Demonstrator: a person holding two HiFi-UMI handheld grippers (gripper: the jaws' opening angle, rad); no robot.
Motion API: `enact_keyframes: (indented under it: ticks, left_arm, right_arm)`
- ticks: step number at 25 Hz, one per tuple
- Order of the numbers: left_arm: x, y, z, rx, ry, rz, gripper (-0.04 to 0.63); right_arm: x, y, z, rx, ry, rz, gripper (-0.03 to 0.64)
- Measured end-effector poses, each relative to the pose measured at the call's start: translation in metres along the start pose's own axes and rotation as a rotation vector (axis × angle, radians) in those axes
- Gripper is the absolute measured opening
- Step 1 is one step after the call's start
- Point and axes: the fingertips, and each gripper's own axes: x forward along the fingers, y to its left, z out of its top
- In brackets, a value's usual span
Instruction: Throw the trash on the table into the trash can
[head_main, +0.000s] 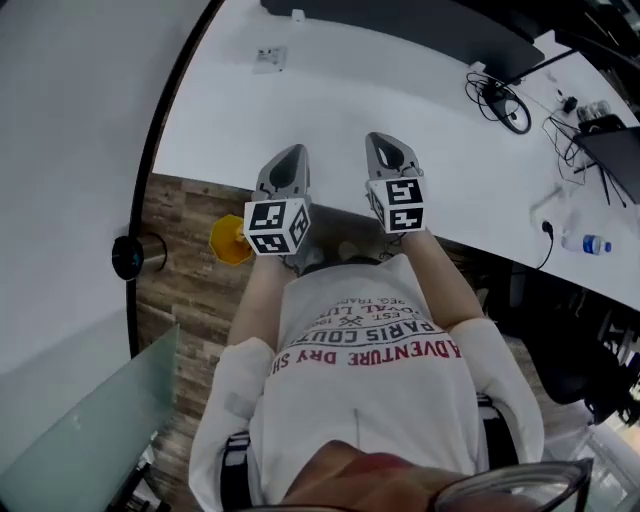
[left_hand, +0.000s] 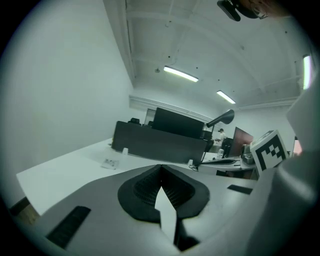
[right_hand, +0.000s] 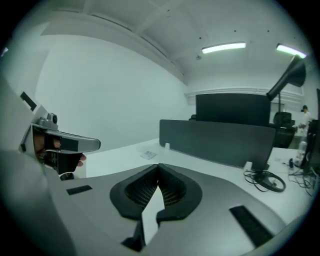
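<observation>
A small flat wrapper (head_main: 269, 59) lies on the white table (head_main: 450, 170) toward its far left; it also shows as the wrapper (left_hand: 110, 162) in the left gripper view and the wrapper (right_hand: 148, 155) in the right gripper view. My left gripper (head_main: 287, 160) and right gripper (head_main: 388, 148) hover side by side over the table's near edge, well short of the wrapper. The left gripper (left_hand: 161, 168) has its jaws closed tip to tip with nothing between them. The right gripper (right_hand: 159, 166) is likewise shut and empty. No trash can is clearly visible.
A dark partition (right_hand: 220, 142) runs along the back of the table. Coiled cables (head_main: 502, 102), a plug (head_main: 547, 228) and a water bottle (head_main: 590, 243) sit at the right. A yellow object (head_main: 229, 240) stands on the wooden floor below the left gripper, beside a glass panel (head_main: 90, 430).
</observation>
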Motion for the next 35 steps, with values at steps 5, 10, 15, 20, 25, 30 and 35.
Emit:
enact_keyframes:
  ticks: [5, 10, 15, 20, 25, 30, 35]
  left_arm:
    - [0.037, -0.054, 0.01, 0.069, 0.022, -0.18, 0.023]
    - [0.044, -0.076, 0.018, 0.095, 0.042, -0.276, 0.023]
    - [0.049, -0.09, 0.025, 0.145, 0.053, -0.388, 0.023]
    - [0.039, -0.08, 0.028, 0.128, 0.055, -0.414, 0.023]
    - [0.024, -0.056, 0.035, 0.111, 0.037, -0.402, 0.023]
    - [0.009, -0.015, 0.045, 0.1, 0.014, -0.343, 0.023]
    - [-0.011, 0.036, 0.05, 0.079, -0.002, -0.253, 0.023]
  right_arm:
    - [-0.046, -0.066, -0.016, 0.095, -0.002, -0.21, 0.026]
    - [-0.077, -0.082, -0.022, 0.185, -0.023, -0.316, 0.026]
    - [-0.095, -0.084, -0.022, 0.208, -0.028, -0.429, 0.026]
    - [-0.096, -0.069, -0.017, 0.21, -0.031, -0.457, 0.026]
    - [-0.083, -0.046, -0.007, 0.195, -0.044, -0.433, 0.026]
    - [-0.057, -0.018, 0.01, 0.172, -0.053, -0.378, 0.026]
    - [-0.019, 0.013, 0.026, 0.146, -0.042, -0.294, 0.026]
